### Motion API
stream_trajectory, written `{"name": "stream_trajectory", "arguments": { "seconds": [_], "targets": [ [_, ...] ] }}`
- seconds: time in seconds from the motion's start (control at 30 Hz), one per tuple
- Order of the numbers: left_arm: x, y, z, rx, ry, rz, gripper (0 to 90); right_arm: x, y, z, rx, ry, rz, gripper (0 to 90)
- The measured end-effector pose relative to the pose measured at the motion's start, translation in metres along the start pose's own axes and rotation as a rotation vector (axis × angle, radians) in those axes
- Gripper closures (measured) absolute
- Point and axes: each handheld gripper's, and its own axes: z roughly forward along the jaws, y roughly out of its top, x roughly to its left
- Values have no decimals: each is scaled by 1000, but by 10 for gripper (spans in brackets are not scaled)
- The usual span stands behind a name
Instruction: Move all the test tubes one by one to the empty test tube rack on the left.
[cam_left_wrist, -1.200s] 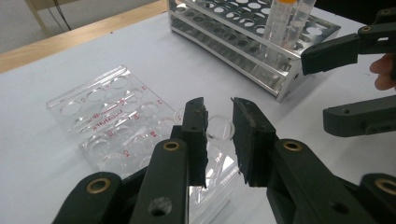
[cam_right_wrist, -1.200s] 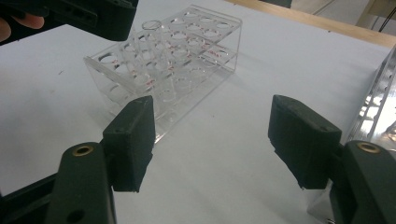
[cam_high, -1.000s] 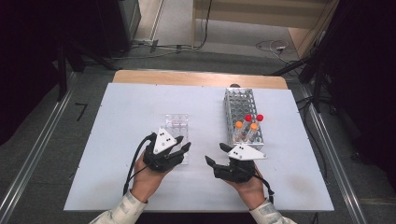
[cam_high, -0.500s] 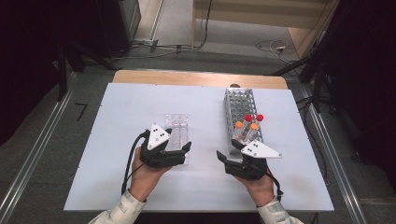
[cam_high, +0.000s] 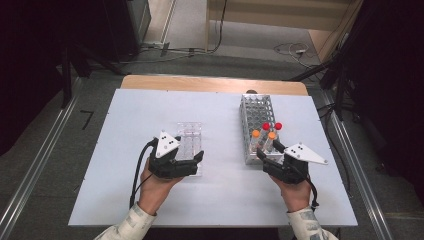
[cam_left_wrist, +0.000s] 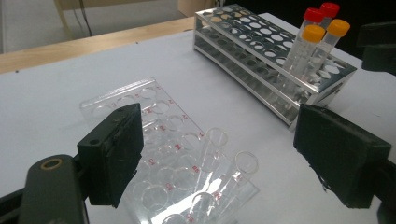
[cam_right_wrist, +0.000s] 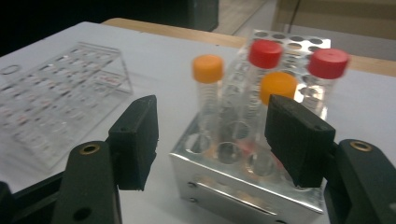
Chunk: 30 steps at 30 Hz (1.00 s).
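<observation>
My left gripper (cam_high: 192, 161) has just been opening; its jaws stand spread, nothing between them, over the clear rack (cam_high: 188, 146) at 9 o'clock on the tabletop (cam_high: 220, 107). My right gripper (cam_right_wrist: 212, 135), spread too, faces the orange-capped tube (cam_right_wrist: 208, 100) in the metal rack (cam_high: 258, 126) at 3 o'clock. I judge the next move is pinching that tube.

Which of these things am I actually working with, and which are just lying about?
In the job:
- metal tube rack
- capped tubes with orange and red lids
- clear plastic rack
- two uncapped clear tubes

Lying about:
- floor cables beyond the table
</observation>
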Motion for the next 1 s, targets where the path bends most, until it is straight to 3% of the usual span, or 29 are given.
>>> {"name": "stream_trajectory", "arguments": {
  "seconds": [0.33, 0.6, 1.0],
  "targets": [
    [-3, -1, 1, 0, 5, 14, 167, -19, -6, 20, 19, -105, 10, 419],
    [-3, -1, 1, -2, 3, 14, 167, -22, -9, 34, 42, -125, 0, 517],
    [-4, -1, 1, -3, -2, 19, 167, -23, -12, 38, 40, -132, -4, 666]
  ]
}}
